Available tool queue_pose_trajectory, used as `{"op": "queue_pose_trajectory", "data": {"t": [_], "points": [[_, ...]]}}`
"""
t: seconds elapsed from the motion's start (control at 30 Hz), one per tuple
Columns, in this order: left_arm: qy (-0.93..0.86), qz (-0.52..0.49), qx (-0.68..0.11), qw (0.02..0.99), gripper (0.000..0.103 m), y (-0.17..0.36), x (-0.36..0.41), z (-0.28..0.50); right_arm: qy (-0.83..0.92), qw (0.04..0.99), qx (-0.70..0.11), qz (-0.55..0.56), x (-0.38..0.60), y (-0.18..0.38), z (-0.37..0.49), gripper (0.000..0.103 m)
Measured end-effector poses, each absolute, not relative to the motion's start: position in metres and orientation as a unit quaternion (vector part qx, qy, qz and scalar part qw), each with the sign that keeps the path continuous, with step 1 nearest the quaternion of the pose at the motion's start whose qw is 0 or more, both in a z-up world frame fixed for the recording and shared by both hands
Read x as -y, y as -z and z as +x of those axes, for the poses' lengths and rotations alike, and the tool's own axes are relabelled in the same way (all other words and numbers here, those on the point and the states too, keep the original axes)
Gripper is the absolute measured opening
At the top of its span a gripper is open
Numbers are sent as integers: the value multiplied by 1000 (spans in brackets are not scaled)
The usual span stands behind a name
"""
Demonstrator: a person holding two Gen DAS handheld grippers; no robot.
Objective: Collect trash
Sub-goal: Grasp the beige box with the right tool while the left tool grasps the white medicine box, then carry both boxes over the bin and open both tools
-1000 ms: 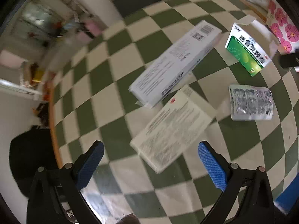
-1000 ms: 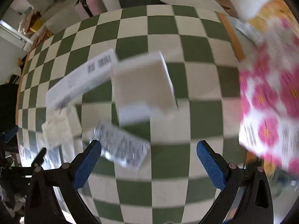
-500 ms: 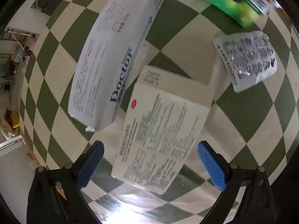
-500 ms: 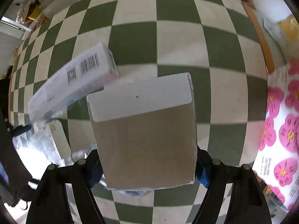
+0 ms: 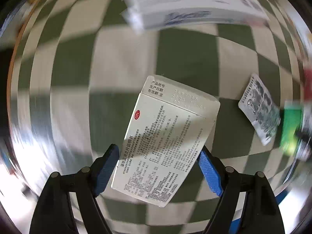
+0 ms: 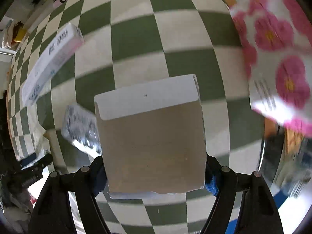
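My left gripper is shut on a white medicine box printed with small text and a red OTC mark, held above the checkered tablecloth. My right gripper is shut on a box that shows its plain brown and white underside. A long white toothpaste box lies on the cloth beyond the left gripper; it also shows in the right wrist view. A silver blister pack lies to the right in the left wrist view and left of the held box in the right wrist view.
A pink-flowered bag stands at the right of the right wrist view. The green box held by the right gripper shows blurred at the right edge of the left wrist view. The table's wooden edge runs along the left.
My left gripper closed on the white medicine box and lifted it, swinging left. My right gripper, closed on its box half a second ago, has raised it and turned toward the flowered bag.
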State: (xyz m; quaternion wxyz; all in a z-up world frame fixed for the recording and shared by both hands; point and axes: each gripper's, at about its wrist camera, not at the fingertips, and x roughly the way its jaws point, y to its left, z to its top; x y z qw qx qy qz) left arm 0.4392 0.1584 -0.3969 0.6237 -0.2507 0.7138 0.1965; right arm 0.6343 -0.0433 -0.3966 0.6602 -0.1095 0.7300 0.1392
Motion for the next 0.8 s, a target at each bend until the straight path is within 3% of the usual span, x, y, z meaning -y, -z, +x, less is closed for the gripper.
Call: {"op": "queue_pose_trajectory", "data": {"t": [0.1, 0.33, 0.47, 0.8], "points": [[-201, -272, -701, 629, 80, 395, -148, 433, -131, 651, -739, -112, 51, 401, 620, 80], [-181, -176, -714, 652, 83, 406, -114, 460, -122, 641, -748, -120, 43, 416, 625, 81], [-184, -166, -705, 665, 74, 403, -104, 468, -126, 646, -741, -135, 29, 416, 624, 81], [-208, -161, -685, 679, 74, 393, -103, 448, -135, 661, -721, -155, 23, 415, 613, 78]]}}
